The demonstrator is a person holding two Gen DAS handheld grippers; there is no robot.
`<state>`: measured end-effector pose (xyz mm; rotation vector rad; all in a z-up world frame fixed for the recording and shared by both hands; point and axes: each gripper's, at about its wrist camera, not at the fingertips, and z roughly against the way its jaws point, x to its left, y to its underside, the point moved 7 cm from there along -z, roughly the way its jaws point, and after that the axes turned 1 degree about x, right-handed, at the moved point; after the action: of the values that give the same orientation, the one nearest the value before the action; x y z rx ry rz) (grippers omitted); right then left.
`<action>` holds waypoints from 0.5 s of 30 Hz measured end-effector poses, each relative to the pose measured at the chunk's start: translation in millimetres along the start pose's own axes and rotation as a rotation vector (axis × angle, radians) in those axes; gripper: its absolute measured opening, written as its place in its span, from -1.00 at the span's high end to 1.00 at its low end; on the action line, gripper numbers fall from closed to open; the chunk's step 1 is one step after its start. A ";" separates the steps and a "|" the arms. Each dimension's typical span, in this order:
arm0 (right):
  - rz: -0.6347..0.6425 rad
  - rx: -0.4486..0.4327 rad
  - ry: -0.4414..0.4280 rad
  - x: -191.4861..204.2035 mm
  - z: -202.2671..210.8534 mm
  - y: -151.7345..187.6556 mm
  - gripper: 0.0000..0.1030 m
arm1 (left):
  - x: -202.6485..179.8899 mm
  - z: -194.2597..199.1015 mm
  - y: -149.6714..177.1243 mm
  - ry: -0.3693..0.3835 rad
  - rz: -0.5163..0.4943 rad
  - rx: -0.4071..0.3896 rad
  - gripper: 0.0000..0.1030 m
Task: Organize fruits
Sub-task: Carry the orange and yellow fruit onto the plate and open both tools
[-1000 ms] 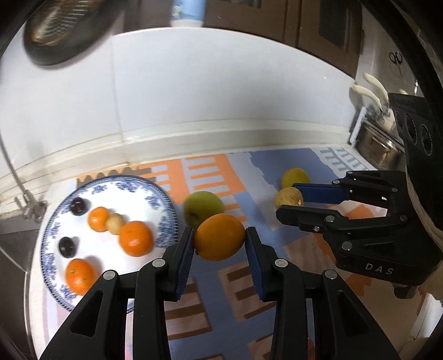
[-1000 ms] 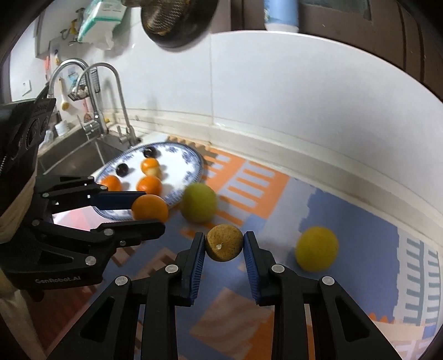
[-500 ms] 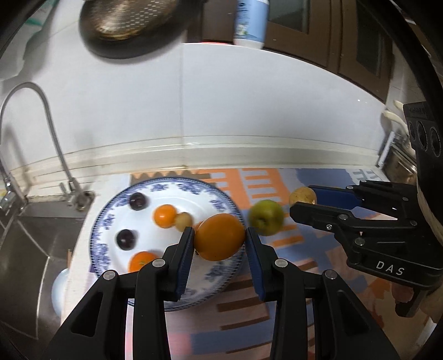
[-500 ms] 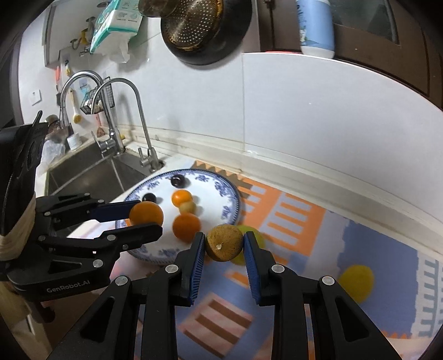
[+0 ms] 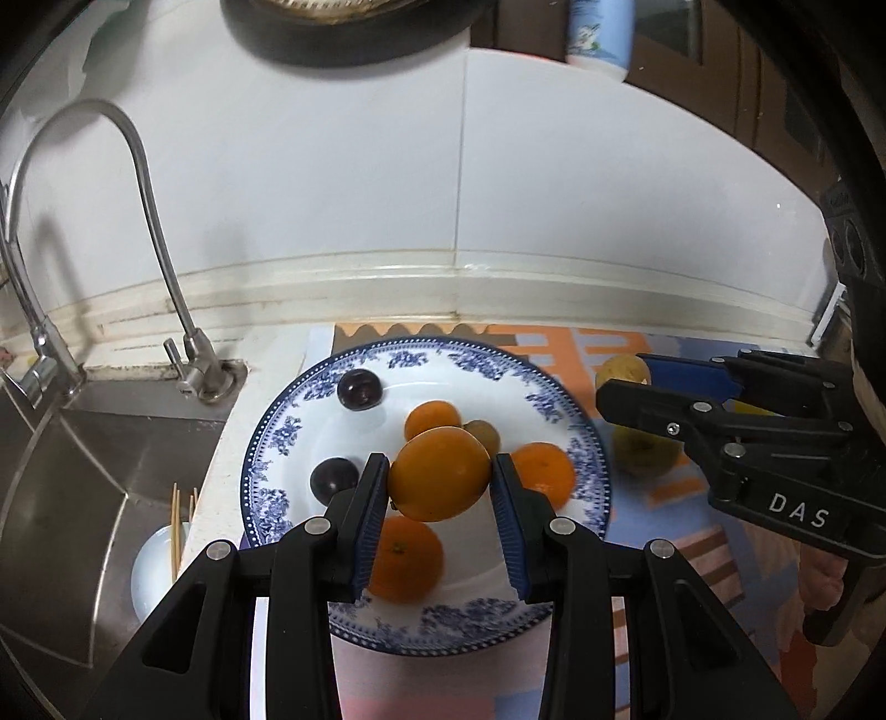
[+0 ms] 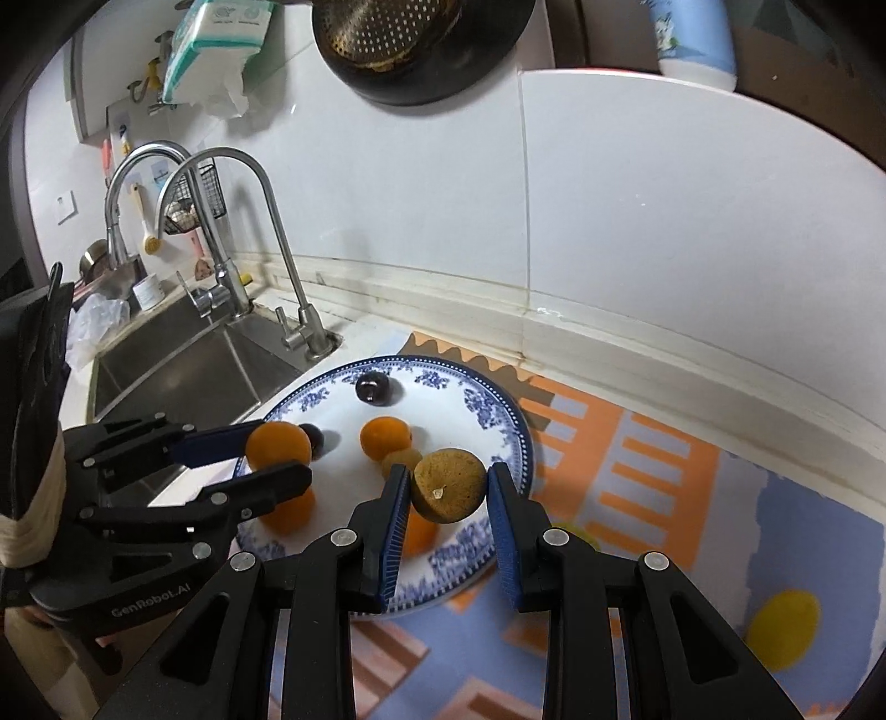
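Observation:
My left gripper [image 5: 439, 482] is shut on a large orange [image 5: 437, 471] and holds it above the blue-patterned white plate [image 5: 266, 443]. On the plate lie two dark plums [image 5: 360, 389], three smaller oranges [image 5: 542, 473] and a small greenish fruit [image 5: 483, 435]. My right gripper [image 6: 448, 482] is shut on a brown round fruit [image 6: 449, 487] over the plate's right rim [image 6: 498, 404]. It also shows at the right of the left wrist view, right gripper [image 5: 623, 376]. A green apple [image 5: 645, 454] and a yellow fruit [image 6: 781, 620] rest on the patterned mat [image 6: 637, 459].
A steel sink [image 5: 83, 471] with curved faucets [image 6: 266, 232] lies left of the plate. A small white bowl with sticks [image 5: 160, 559] sits at the sink's edge. The white tiled wall [image 5: 443, 194] runs behind, with a dark colander [image 6: 410, 44] hanging on it.
Both grippers have carried their fruit leftward, from above the mat to above the plate. The sink and faucets have come into view. Neither grip has changed.

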<state>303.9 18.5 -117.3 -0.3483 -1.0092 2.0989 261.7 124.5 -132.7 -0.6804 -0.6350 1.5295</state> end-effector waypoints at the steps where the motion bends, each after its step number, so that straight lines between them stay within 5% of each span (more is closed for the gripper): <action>1: 0.001 0.005 -0.001 0.2 -3.8 -0.8 0.42 | 2.0 -3.4 0.2 0.001 0.004 0.011 0.29; 11: -0.008 0.052 -0.012 0.3 -32.2 -4.0 0.42 | 8.6 -17.6 3.5 -0.008 0.004 0.048 0.29; 15: -0.011 0.054 -0.021 1.4 -34.5 -6.2 0.39 | 11.2 -13.4 1.8 -0.009 0.026 0.038 0.04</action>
<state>324.4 40.9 -134.9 -0.2938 -0.9626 2.1195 269.9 135.5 -143.6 -0.6554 -0.6048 1.5652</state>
